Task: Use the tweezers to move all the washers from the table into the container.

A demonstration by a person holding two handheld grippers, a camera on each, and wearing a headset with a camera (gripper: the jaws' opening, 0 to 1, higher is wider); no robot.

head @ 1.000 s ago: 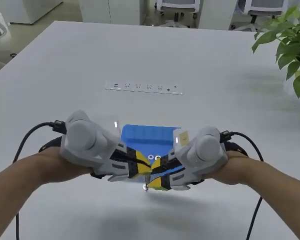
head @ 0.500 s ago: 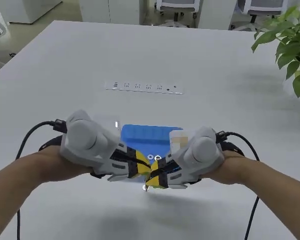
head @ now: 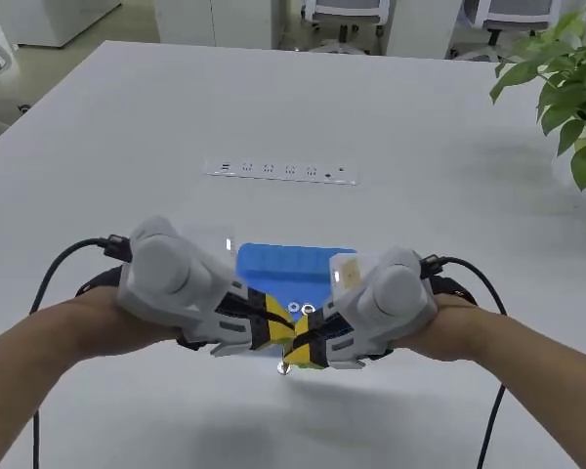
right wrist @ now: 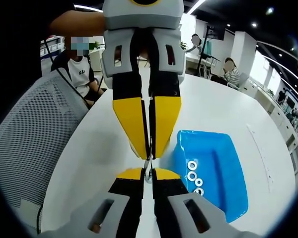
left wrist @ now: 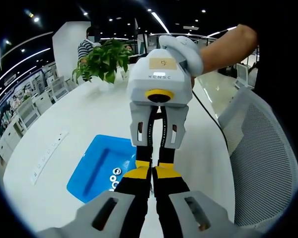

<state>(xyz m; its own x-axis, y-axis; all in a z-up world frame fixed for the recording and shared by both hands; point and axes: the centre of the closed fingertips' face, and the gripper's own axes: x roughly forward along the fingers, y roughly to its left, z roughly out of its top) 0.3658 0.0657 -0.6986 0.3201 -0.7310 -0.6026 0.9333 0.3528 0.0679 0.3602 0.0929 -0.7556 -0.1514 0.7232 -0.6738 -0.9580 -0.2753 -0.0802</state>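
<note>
Clamping the left tool [left wrist: 150, 173] and right tool [right wrist: 148, 174] shut on the tweezers [right wrist: 148, 163], just beside the container [right wrist: 223, 163], with three washers [right wrist: 192, 165] lying inside it. Probably mid-carry; next up, swinging over the container and easing off.

A long white power strip [head: 280, 171] lies on the pale grey surface [head: 391, 107]; a green leafy plant [head: 565, 88] is at the right.
</note>
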